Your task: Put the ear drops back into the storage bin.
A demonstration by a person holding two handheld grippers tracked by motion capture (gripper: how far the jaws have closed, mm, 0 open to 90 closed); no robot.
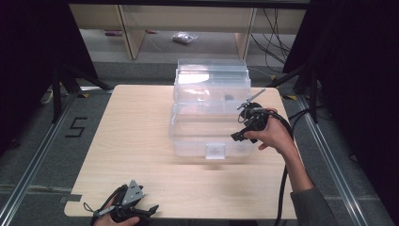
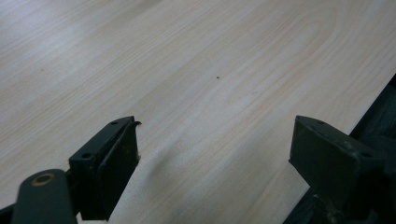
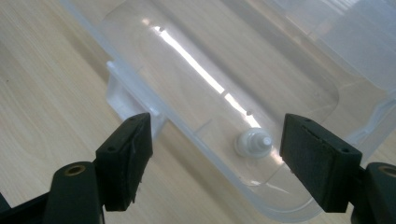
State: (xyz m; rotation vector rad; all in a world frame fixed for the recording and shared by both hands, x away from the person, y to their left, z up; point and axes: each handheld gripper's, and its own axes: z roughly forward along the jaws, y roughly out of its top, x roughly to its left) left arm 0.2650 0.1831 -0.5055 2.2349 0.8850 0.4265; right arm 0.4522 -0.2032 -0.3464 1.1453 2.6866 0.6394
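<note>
Nearest, the left gripper (image 1: 126, 207) rests idle at the edge of the pale wooden desk (image 1: 136, 136), jaws wide, empty. Beyond it, the clear plastic lidded storage box (image 1: 209, 127) sits mid-desk. The right gripper (image 1: 248, 126) hovers at the box's right side, jaws wide, probably lined up on the small white knob (image 3: 252, 143) inside.

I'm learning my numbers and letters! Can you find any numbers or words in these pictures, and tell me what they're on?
"5": in black on the grey floor, left of the wooden table.
No words or labels can be read on the clear plastic box, on the table or on either gripper.
</note>
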